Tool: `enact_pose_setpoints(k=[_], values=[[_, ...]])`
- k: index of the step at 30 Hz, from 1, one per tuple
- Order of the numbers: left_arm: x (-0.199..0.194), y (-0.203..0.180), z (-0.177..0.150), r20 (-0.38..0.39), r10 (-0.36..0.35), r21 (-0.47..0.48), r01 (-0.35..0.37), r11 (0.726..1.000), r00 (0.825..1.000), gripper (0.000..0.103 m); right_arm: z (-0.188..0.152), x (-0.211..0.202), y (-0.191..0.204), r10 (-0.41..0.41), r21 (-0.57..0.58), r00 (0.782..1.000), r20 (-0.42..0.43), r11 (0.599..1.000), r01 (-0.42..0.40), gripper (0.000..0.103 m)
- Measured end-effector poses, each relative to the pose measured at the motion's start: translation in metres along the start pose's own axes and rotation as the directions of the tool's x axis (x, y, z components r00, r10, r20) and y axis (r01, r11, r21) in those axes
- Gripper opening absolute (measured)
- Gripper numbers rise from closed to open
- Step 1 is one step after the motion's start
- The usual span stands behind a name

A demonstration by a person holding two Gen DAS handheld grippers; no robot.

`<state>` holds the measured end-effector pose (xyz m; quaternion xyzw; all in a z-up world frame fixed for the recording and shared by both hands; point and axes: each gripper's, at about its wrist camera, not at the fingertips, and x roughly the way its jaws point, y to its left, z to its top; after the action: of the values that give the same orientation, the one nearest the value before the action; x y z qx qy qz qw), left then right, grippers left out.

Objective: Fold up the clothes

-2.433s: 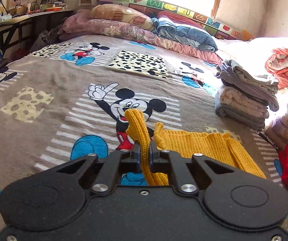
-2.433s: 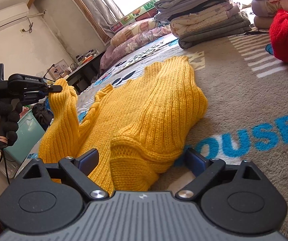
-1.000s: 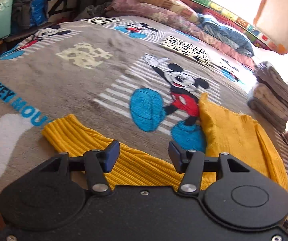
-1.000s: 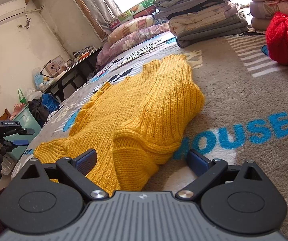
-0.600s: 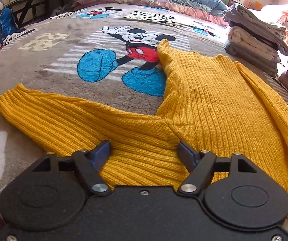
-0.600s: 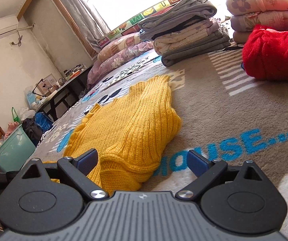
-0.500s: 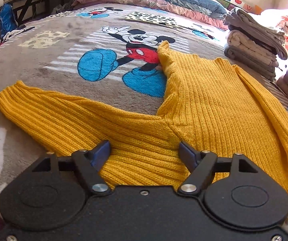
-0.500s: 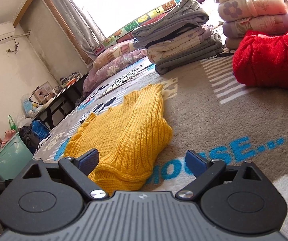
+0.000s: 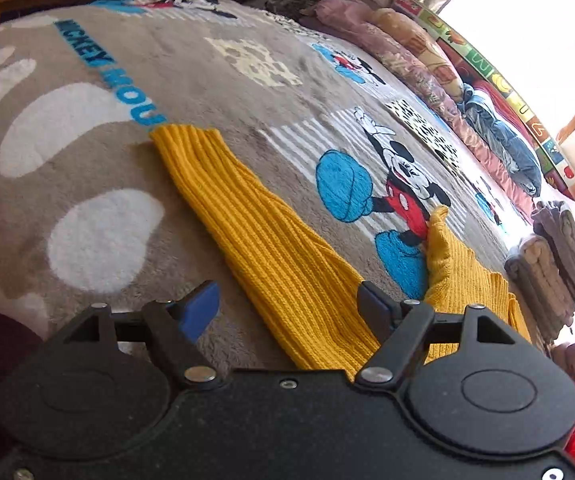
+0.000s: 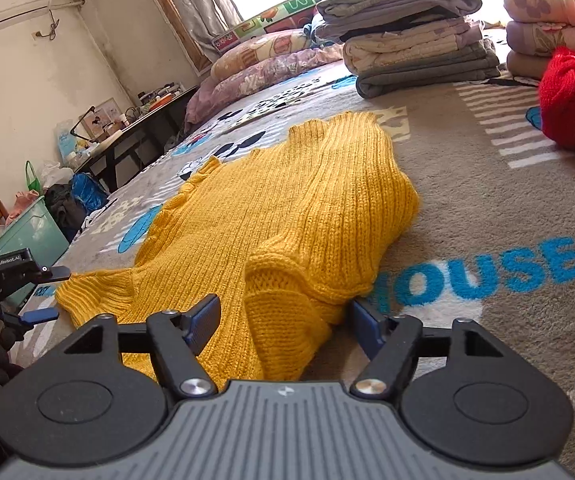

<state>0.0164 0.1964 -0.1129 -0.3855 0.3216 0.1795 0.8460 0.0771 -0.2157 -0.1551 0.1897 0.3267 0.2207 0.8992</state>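
Left wrist view shows the left gripper (image 9: 289,306) with its jaws spread and empty, low over one long sleeve of the mustard-yellow ribbed knit sweater (image 9: 271,248), which stretches flat toward the near left corner of the grey plush cartoon-mouse blanket (image 9: 215,92) covering the bed. In the right wrist view the right gripper (image 10: 283,320) has its jaws closing either side of the bunched sleeve cuff (image 10: 287,304) at the near edge of the bed, pads not yet pressing the knit. The sweater body lies spread across the middle, well apart from the stack of folded grey and cream clothes (image 10: 411,44) and the red knit bundle (image 10: 571,100) toward the far right. The step looks like laying out the sleeves before folding; next, the right sleeve probably needs gripping and drawing out flat.
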Motion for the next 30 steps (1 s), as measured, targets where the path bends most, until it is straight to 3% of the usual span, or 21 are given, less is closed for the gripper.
enact_pose_setpoints(k=[3, 6, 8, 9, 12, 14, 16, 17, 18, 21, 25, 28, 30], values=[[0.005, 0.008, -0.005, -0.037, -0.004, -0.046, 0.002, 0.999, 0.999, 0.076, -0.003, 0.003, -0.006, 0.037, 0.078, 0.999, -0.018, 0.996, -0.035, 0.064], [0.01, 0.006, 0.008, -0.021, -0.007, -0.091, 0.005, 0.996, 1.0, 0.076, -0.008, 0.001, -0.015, 0.081, 0.176, 0.996, -0.023, 0.982, -0.076, 0.056], [0.015, 0.007, 0.018, 0.004, 0.016, -0.114, -0.016, 0.993, 1.0, 0.075, -0.013, 0.001, -0.024, 0.111, 0.259, 0.993, -0.028, 0.961, -0.1, 0.041], [0.018, 0.009, 0.025, 0.026, 0.046, -0.116, -0.043, 0.992, 0.999, 0.074, -0.016, 0.001, -0.028, 0.119, 0.291, 0.993, -0.026, 0.951, -0.106, 0.039], [0.026, 0.03, 0.037, 0.052, 0.021, -0.216, -0.009, 0.976, 0.998, 0.073, -0.019, 0.001, -0.032, 0.126, 0.33, 0.992, -0.02, 0.937, -0.112, 0.034], [0.029, 0.035, 0.043, 0.074, 0.008, -0.226, 0.009, 0.974, 0.997, 0.071, -0.021, 0.0, -0.032, 0.122, 0.343, 0.992, -0.018, 0.933, -0.109, 0.031], [0.035, 0.036, 0.049, 0.101, 0.014, -0.217, 0.009, 0.976, 0.995, 0.062, -0.023, 0.001, -0.03, 0.113, 0.344, 0.993, -0.015, 0.934, -0.101, 0.03], [0.038, 0.037, 0.051, 0.111, 0.013, -0.201, 0.01, 0.98, 0.994, 0.041, -0.024, 0.002, -0.032, 0.119, 0.361, 0.993, -0.006, 0.926, -0.109, 0.029], [0.042, 0.038, 0.054, 0.108, 0.015, -0.185, 0.005, 0.983, 0.994, 0.007, -0.025, 0.002, -0.034, 0.125, 0.378, 0.992, 0.003, 0.918, -0.117, 0.029], [0.043, 0.051, 0.066, 0.126, -0.047, -0.209, 0.073, 0.975, 0.991, 0.006, -0.029, 0.006, -0.039, 0.162, 0.451, 0.987, 0.022, 0.879, -0.154, 0.029], [0.03, 0.069, 0.088, 0.219, -0.05, -0.202, 0.096, 0.975, 0.975, 0.006, -0.039, 0.015, -0.02, 0.254, 0.534, 0.967, 0.035, 0.813, -0.233, 0.027], [0.039, 0.085, 0.095, 0.184, -0.035, -0.209, 0.074, 0.975, 0.982, 0.006, -0.053, 0.03, 0.01, 0.318, 0.548, 0.948, -0.013, 0.795, -0.259, 0.026], [0.045, 0.095, 0.093, 0.163, -0.038, -0.211, 0.073, 0.975, 0.986, 0.014, -0.062, 0.034, 0.024, 0.299, 0.518, 0.953, -0.05, 0.824, -0.231, 0.021]])
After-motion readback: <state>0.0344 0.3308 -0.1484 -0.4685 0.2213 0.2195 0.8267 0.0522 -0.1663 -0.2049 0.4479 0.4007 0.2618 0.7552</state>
